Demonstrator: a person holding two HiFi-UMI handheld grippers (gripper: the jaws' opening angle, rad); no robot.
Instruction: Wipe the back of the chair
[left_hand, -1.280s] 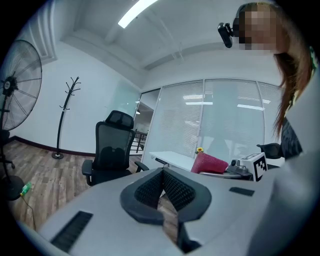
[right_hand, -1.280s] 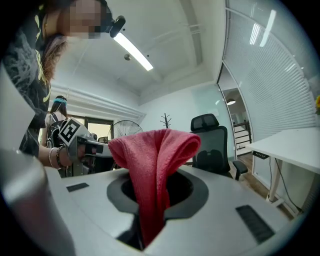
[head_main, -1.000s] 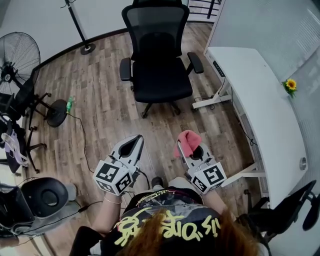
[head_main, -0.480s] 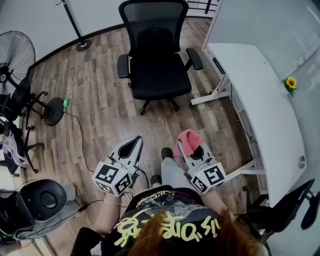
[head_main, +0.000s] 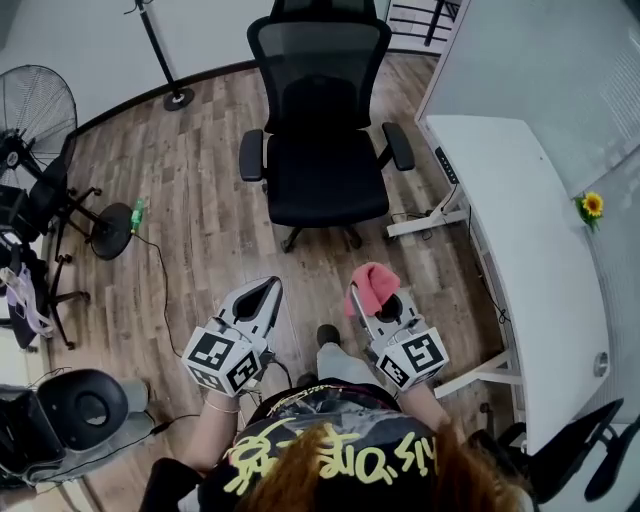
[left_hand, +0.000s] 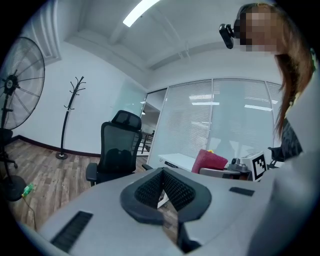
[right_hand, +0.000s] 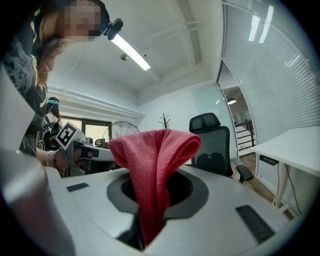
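A black mesh-backed office chair stands ahead of me on the wood floor, its seat facing me; it also shows as the chair in the left gripper view and the chair in the right gripper view. My right gripper is shut on a red cloth, which stands folded above the jaws as the cloth. My left gripper is shut with nothing in it, the pads meeting. Both grippers are held low, well short of the chair.
A white desk runs along the right with a small sunflower on it. A standing fan and a coat stand are at the left, with a cable and a green bottle on the floor. Another black chair sits lower left.
The view has shifted slightly as I step toward the chair; one foot now shows between the grippers. Both grippers keep their pose and the cloth stays held.
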